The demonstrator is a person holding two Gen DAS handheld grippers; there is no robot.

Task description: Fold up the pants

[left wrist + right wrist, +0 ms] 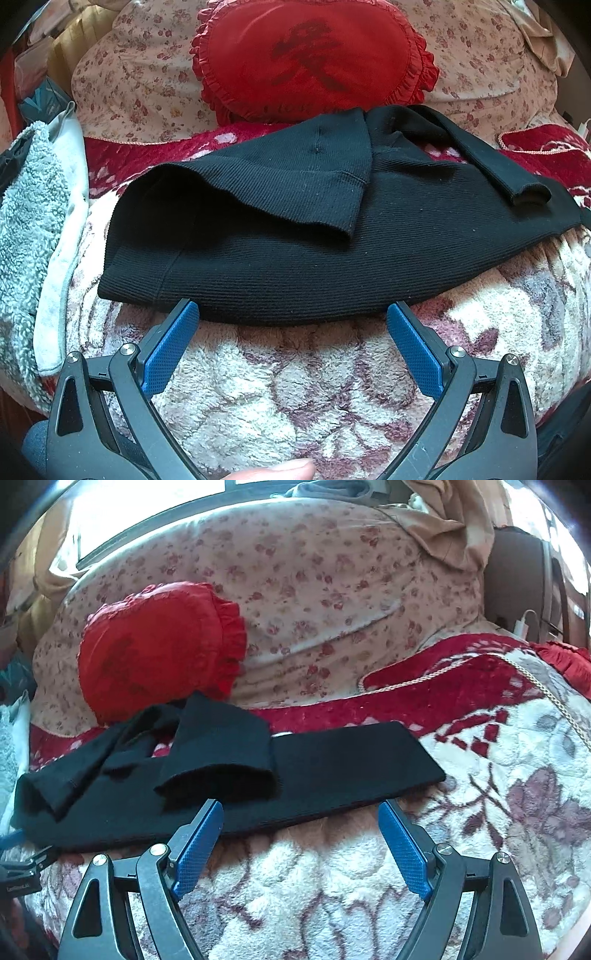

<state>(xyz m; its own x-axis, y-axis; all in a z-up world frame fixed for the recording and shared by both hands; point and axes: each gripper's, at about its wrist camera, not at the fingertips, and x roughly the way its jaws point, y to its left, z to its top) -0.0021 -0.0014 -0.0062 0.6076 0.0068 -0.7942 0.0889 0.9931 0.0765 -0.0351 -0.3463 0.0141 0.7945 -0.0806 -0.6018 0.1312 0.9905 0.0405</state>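
On the fleecy floral blanket (295, 387) lie the black ribbed pants (280, 266), stretched crosswise, one leg end flipped back on top of the rest so its hem gapes open. Just short of their near edge the left gripper (293, 314) hangs with its blue pads (171, 350) spread wide, holding nothing; one tip sits right at the cloth's edge. The right gripper (301, 812) is likewise released, jaws apart, fingertips at the edge of the pants (332, 775).

From the right wrist you see the far leg running out flat and straight to a squared cuff, which the left view cuts off; it also catches part of the other gripper's frame at the lower left. The left wrist shows instead the broad folded end of the garment, a narrow strip lying across it, and a grey towel (26, 236) bunched alongside.

Behind the pants rests a red frilled heart cushion (314, 62), leaning on a flowered quilt (332, 590). A white charger (522, 626) sits at the far right.
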